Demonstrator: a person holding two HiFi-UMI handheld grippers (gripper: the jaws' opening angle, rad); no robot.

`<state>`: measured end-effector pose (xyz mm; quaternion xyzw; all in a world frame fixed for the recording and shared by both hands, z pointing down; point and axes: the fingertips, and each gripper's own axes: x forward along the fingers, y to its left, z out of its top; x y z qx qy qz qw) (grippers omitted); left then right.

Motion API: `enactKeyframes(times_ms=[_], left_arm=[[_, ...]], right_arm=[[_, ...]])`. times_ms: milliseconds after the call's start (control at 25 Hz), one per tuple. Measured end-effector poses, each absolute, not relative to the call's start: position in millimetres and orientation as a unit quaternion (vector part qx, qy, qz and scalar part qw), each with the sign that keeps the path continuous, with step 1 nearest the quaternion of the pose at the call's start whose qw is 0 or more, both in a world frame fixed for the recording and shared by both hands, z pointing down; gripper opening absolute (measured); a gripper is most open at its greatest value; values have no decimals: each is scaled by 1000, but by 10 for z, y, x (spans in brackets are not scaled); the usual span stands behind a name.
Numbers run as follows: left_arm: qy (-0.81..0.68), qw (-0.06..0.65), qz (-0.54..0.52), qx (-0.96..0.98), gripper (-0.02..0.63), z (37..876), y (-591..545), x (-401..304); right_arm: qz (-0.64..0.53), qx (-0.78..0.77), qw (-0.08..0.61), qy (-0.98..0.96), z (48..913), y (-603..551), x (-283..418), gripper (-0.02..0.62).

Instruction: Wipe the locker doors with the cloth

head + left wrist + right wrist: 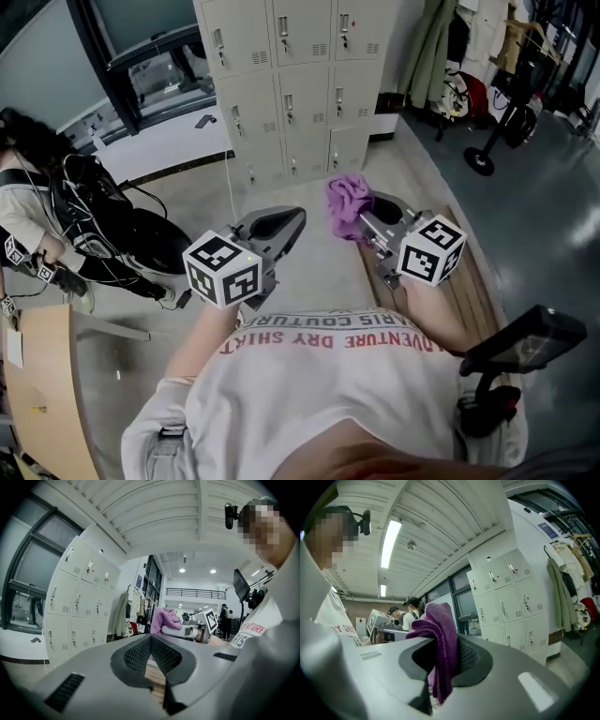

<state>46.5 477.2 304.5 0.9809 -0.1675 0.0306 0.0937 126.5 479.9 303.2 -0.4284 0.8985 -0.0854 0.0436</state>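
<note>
Right gripper is clamped shut on the crumpled purple knitted cloth, which is bunched over the jaw tips and held forward, apparently so that it can be pressed flat against the pale grey metal locker doors, now well apart from it. Left gripper is carried alongside, closed on nothing, and is judged to be kept clear of the wiping.
</note>
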Motion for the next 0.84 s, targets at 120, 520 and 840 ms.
enactKeyframes(times_ms=[120, 520, 840], left_arm=[[-166, 85, 27, 982, 0, 2976, 4828, 389], [-168, 69, 25, 983, -1, 3051, 5111, 335], [-165, 58, 23, 984, -2, 3047, 5120, 467]], right_arm=[[-80, -429, 44, 899, 2978, 4865, 1182, 57], [-62, -428, 49, 900, 3057, 5166, 1126, 57], [-55, -431, 52, 899, 3081, 5179, 1253, 57]])
